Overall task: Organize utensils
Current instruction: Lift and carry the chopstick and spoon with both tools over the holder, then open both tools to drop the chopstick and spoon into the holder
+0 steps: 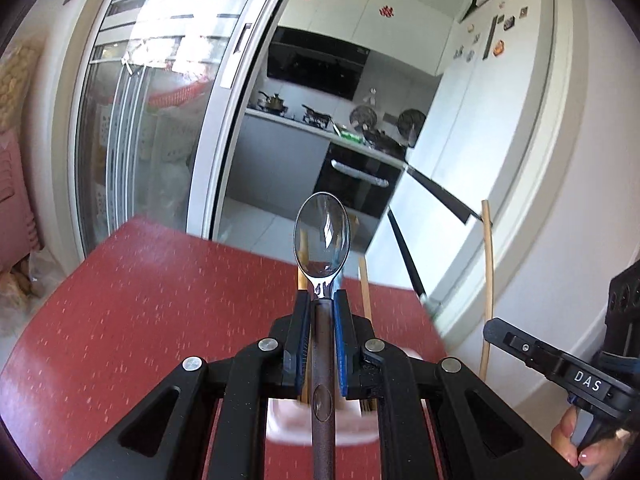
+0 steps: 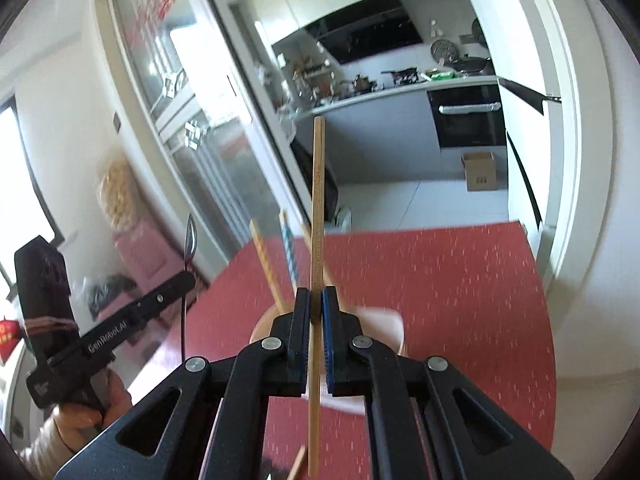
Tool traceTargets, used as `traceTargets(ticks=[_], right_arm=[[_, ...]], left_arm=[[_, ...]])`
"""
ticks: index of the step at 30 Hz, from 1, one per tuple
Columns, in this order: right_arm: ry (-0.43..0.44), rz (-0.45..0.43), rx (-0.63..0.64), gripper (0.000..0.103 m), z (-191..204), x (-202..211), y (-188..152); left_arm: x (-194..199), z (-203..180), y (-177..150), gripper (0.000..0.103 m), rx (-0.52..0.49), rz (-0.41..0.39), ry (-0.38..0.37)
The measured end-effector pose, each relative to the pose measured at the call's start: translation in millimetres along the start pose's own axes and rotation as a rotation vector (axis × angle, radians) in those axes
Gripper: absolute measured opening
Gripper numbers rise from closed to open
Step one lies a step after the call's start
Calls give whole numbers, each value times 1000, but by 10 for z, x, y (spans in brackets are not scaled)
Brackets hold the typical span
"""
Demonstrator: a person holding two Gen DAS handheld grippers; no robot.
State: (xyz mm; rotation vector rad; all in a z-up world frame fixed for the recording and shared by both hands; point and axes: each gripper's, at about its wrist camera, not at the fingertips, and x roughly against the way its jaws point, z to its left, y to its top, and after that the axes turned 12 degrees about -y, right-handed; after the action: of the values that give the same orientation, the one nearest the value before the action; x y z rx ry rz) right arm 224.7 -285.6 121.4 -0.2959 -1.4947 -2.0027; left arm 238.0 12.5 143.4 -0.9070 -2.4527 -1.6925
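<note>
The left gripper (image 1: 322, 300) was closed tight on a shiny metal spoon (image 1: 322, 236). Its blue pads (image 1: 339, 344) pinched the spoon at the neck, just under the bowl. The bowl stuck out past the fingertips and pointed up and away, and the dark handle ran back between the fingers toward the camera. The spoon was up in the air over the red table (image 1: 160, 320), past its far edge as the left camera saw it.

The right gripper (image 2: 316, 300) was squeezed all the way shut on one wooden chopstick (image 2: 318, 208). The stick stood almost straight up between the pads. A long part rose above the fingertips and the rest hung down below them.

Under both grippers, on the red table, sat a pale pink holder (image 1: 280, 416). It looked blurry. More chopsticks (image 2: 266, 264) leaned out of it, tilted to the left, and one had a blue and white pattern (image 2: 289, 252).

A person's hand (image 2: 80, 412) held the handle of the left gripper, seen from the side by the right camera. Another hand (image 1: 580, 444) held the right gripper, near the right edge of the left camera's view.
</note>
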Motion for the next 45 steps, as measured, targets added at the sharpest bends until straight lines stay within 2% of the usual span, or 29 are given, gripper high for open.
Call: traceTargets(ticks=[5, 11, 23, 32, 45], right_arm=[[-25, -64, -11, 6, -31, -226, 153], [-62, -143, 41, 6, 29, -507, 221], [-179, -233, 258, 6, 227, -856, -177], [-187, -214, 328, 6, 277, -886, -469], [-172, -108, 334, 7, 259, -939, -557]], left_arm=[[-271, 71, 70, 41, 7, -47, 22], [-530, 106, 32, 41, -26, -99, 45], [-765, 121, -283, 41, -108, -108, 117], [-734, 95, -448, 41, -153, -74, 151], [-361, 56, -491, 41, -170, -55, 199]])
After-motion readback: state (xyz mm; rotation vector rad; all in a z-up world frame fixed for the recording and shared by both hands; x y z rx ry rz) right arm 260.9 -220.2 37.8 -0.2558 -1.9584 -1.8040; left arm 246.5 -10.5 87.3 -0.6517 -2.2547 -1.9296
